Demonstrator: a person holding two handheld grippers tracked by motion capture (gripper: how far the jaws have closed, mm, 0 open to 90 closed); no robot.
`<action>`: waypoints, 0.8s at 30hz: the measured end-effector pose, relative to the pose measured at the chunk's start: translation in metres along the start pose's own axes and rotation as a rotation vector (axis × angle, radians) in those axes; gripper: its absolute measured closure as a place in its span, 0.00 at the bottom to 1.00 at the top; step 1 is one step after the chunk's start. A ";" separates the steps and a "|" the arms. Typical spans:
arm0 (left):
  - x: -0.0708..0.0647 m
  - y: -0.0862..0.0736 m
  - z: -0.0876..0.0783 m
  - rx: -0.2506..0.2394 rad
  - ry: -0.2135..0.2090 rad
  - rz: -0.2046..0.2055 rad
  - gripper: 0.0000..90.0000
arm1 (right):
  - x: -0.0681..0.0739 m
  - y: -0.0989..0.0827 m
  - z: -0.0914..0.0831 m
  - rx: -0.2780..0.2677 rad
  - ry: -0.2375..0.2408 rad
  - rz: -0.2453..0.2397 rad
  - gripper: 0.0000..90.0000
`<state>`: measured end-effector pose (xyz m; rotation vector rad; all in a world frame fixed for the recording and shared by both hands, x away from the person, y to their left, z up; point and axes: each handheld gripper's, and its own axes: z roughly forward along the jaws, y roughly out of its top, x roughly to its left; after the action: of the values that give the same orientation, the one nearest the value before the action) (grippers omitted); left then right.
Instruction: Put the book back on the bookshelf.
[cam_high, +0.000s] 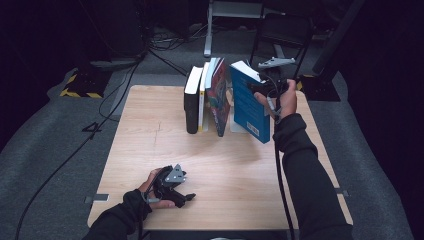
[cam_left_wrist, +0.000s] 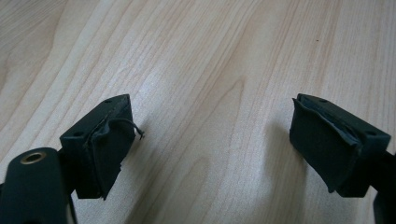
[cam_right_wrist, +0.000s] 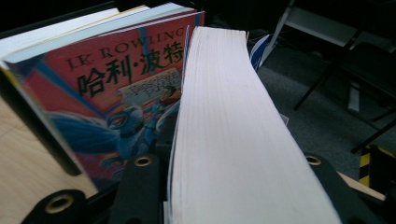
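My right gripper (cam_high: 260, 86) is shut on a thick blue book (cam_high: 248, 101), held upright just right of a row of standing books at the far middle of the table. In the right gripper view the blue book's white page block (cam_right_wrist: 224, 135) runs up between the jaws. Beside it stands a colourful illustrated book (cam_high: 220, 95), whose red and blue cover (cam_right_wrist: 112, 93) leans close to the held book. A yellow-edged book (cam_high: 202, 95) and a black book (cam_high: 192, 99) stand further left. My left gripper (cam_high: 187, 197) rests near the front edge, open (cam_left_wrist: 212, 154) over bare wood.
The wooden table (cam_high: 150, 150) stands on grey carpet. A dark folding chair (cam_high: 285, 32) is behind the books, and cables (cam_high: 120, 90) trail on the floor at the left. Yellow-black hazard tape (cam_high: 80, 92) marks a stand's base at the back left.
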<state>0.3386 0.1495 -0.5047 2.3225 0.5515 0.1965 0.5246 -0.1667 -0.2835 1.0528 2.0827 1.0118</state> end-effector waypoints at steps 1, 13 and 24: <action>0.000 0.000 0.000 0.000 0.000 0.000 0.16 | -0.001 0.000 0.004 0.004 -0.004 0.001 0.67; 0.001 0.000 0.000 0.000 -0.006 0.005 0.16 | -0.010 -0.012 0.015 -0.046 0.007 0.072 0.67; 0.001 0.000 0.000 0.001 -0.005 0.006 0.16 | -0.006 -0.033 -0.004 -0.030 0.038 0.039 0.66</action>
<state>0.3395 0.1494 -0.5047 2.3248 0.5428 0.1932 0.5115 -0.1868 -0.3074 1.0708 2.0778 1.0871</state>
